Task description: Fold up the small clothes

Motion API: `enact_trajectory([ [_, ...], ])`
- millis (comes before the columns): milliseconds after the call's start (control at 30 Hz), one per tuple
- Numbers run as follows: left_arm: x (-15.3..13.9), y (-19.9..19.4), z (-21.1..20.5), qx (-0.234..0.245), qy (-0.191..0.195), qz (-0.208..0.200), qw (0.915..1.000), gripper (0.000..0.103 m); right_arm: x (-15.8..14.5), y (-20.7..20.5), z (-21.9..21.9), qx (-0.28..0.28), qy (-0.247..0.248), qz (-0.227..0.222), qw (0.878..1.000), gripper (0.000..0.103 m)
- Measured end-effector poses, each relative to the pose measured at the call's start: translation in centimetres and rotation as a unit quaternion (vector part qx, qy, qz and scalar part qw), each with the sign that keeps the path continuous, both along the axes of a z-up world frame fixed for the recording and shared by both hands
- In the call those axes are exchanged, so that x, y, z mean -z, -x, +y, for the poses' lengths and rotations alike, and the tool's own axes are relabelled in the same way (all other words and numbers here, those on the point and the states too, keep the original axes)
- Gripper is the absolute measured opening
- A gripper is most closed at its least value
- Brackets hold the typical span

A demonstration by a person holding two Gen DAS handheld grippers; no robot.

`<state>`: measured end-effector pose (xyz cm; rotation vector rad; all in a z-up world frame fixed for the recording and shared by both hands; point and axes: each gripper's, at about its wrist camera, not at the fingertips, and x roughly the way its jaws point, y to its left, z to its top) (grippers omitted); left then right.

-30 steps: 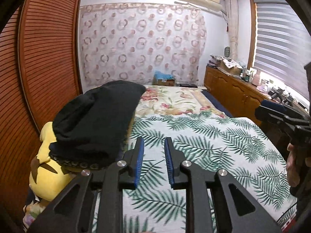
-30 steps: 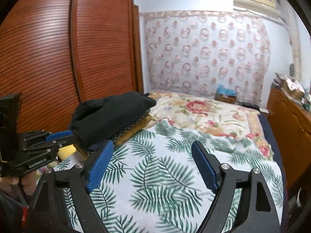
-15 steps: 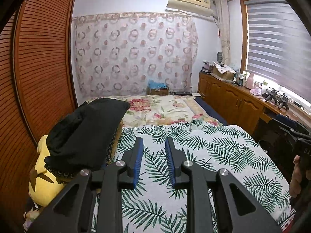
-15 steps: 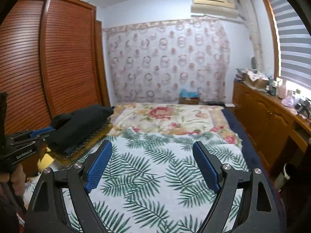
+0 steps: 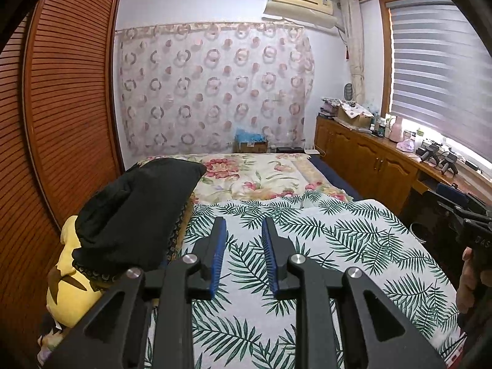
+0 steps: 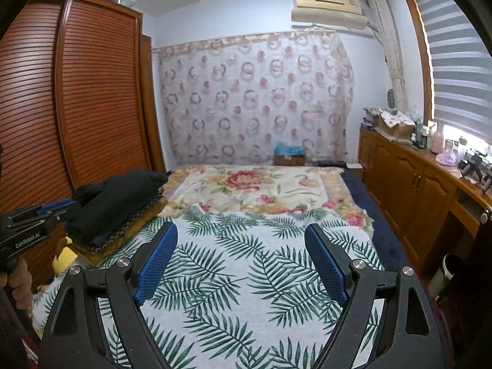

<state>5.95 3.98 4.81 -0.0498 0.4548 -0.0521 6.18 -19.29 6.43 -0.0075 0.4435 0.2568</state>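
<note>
A: Well, left wrist view first. Where lies the clothing?

B: Heaped as a black garment (image 5: 135,206) at the bed's left edge, on top of a patterned cushion (image 5: 181,230) and a yellow plush toy (image 5: 66,279), close against the wardrobe doors (image 5: 70,107). Not in front of the left gripper (image 5: 243,221), which hovers over bare palm-leaf sheet (image 5: 338,246), jaws drawn close with a narrow gap and nothing between.

A: And its lie?

B: Long axis along the bed's length, near end bulky and drooping over the plush, far end narrower and pointing toward the floral blanket (image 5: 261,175) and the curtain wall.

A: Right wrist view, then?

B: Right gripper (image 6: 241,227) spread wide, empty, also over the palm-leaf sheet. Black garment (image 6: 120,196) off to the left, beside the left gripper's body; same axis, tapered tip aimed at the floral blanket's near corner. Looks bundled or loosely doubled rather than spread flat; exact folds too dark to read.

A: Step in hand?

B: Hard to settle. Fits a bundle waiting to be brought to the sheet, and equally a finished piece set aside on the stack. No cloth in either gripper, no cloth on the sheet.

A: Any demand on a next move?

B: Only this: any reach for it means going left and up, onto a soft, unsteady pile.
</note>
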Motion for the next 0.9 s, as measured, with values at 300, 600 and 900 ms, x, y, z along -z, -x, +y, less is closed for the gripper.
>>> enact_trajectory([
  [300,-0.51,0.83,0.84,-0.005,-0.001,-0.006,1.0,0.023,0.07,-0.01,-0.07,0.0,-0.001,0.0,1.0,0.087],
  [600,-0.43,1.03,0.6,-0.006,-0.003,-0.008,0.9999,0.023,0.15,0.03,-0.22,0.001,0.0,-0.003,1.0,0.087],
  [900,-0.31,1.03,0.6,-0.006,-0.003,-0.009,0.9999,0.023,0.16,0.05,-0.27,0.0,0.0,-0.003,1.0,0.087],
])
